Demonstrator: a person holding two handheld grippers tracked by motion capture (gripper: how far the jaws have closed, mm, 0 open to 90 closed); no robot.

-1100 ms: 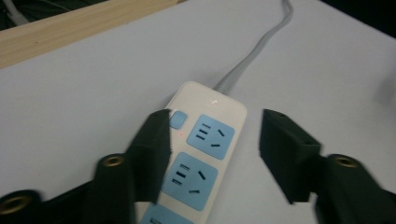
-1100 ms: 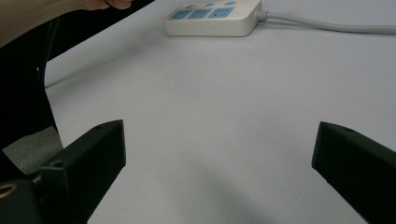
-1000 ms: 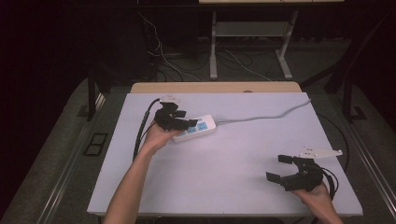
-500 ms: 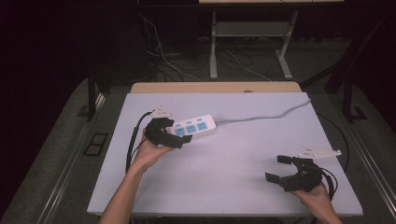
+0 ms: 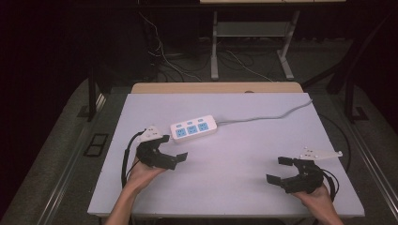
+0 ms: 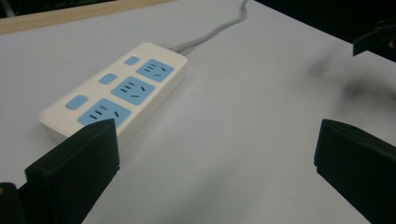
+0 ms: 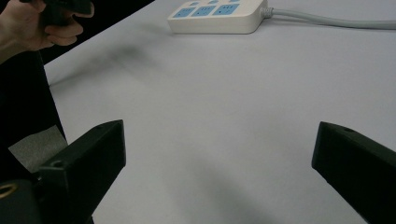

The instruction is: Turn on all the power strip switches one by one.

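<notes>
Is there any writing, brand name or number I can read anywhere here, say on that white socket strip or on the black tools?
None can be read.
Power strip: blue sockets and blue buttons, no lettering or brand visible on top; a tiny red dot near one button, not a sign.
Left gripper and right gripper: plain black, no labels visible.
Table: plain, no marks.

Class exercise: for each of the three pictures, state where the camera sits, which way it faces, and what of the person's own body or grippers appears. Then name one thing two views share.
High view: above the person's side, looking forward and down on the table; both forearms, left gripper and right gripper show.
Left gripper view: rides that gripper, faces the power strip; its open jaws show.
Right gripper view: looks across the table; its open jaws and the other hand show.
Shared: the power strip.
</notes>
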